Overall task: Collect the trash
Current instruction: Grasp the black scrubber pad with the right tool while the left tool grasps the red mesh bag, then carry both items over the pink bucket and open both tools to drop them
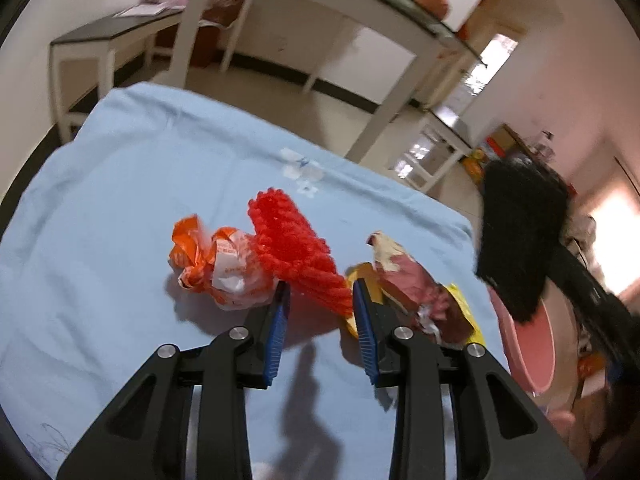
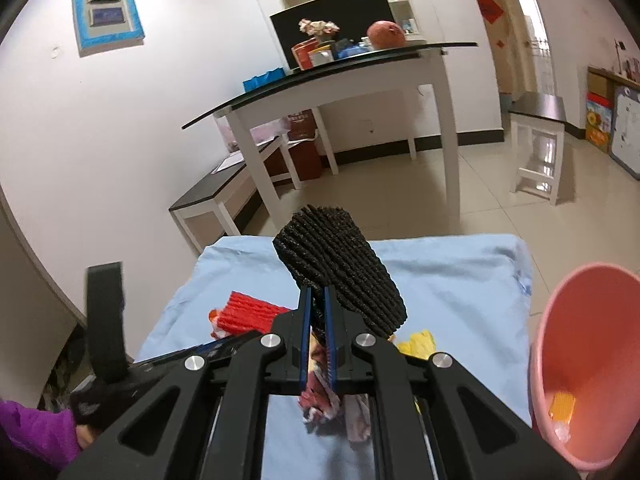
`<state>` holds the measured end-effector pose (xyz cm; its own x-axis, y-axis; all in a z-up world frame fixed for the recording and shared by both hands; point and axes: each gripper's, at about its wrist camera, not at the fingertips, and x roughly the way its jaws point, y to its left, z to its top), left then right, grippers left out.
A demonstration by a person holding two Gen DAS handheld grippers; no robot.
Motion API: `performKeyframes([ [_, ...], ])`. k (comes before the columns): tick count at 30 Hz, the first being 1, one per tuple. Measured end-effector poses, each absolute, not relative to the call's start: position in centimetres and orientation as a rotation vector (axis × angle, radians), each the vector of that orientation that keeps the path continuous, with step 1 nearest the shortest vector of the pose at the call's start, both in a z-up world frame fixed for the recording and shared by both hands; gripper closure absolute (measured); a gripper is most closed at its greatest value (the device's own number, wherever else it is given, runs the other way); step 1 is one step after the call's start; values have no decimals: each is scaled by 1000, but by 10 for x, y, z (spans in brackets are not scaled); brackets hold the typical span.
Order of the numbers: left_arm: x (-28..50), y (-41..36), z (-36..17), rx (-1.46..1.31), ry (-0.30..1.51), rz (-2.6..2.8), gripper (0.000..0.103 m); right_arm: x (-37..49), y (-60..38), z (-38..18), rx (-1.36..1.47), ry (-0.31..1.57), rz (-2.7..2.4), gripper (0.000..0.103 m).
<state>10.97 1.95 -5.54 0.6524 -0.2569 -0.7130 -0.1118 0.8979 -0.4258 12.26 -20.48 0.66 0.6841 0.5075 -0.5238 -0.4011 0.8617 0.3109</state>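
Observation:
A red ribbed foam net (image 1: 292, 248) stands up between the blue pads of my left gripper (image 1: 320, 290), which touch its lower end on both sides. My right gripper (image 2: 318, 292) is shut on a black ribbed foam net (image 2: 344, 264), held up in the air above the blue cloth (image 2: 460, 280). From the left wrist that black net (image 1: 520, 240) hangs near the pink bin (image 1: 532, 352). On the cloth lie an orange-and-white wrapper (image 1: 216, 268) and a crumpled pink-and-yellow wrapper (image 1: 412, 280), which also shows under the right fingers (image 2: 332, 400).
The pink bin (image 2: 580, 360) stands off the cloth's right edge with an orange scrap (image 2: 562, 406) inside. A clear plastic bit (image 1: 300, 172) lies farther back on the cloth. Beyond are a white glass-topped table (image 2: 340, 80), a low bench (image 2: 216, 196) and a tiled floor. A purple sleeve (image 2: 32, 428) shows at the lower left.

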Motion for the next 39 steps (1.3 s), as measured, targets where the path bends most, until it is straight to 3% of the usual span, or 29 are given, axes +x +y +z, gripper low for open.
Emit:
performKeyframes([
  [4,117,18,-59,-462,854,-25,72,117,-221,2,210,638,496,97],
  [5,118,18,-60,-459,853,-21,82,116,-227,2,219,636,490,97],
  [10,115,11,-53,-421,831,-28,91,114,-247,0,272,631,457,97],
  [24,90,-19,13,-287,648,-136,91,96,-301,4,378,583,358,97],
  [39,91,-121,33,-178,660,-402,91,71,-370,-18,400,588,126,97],
])
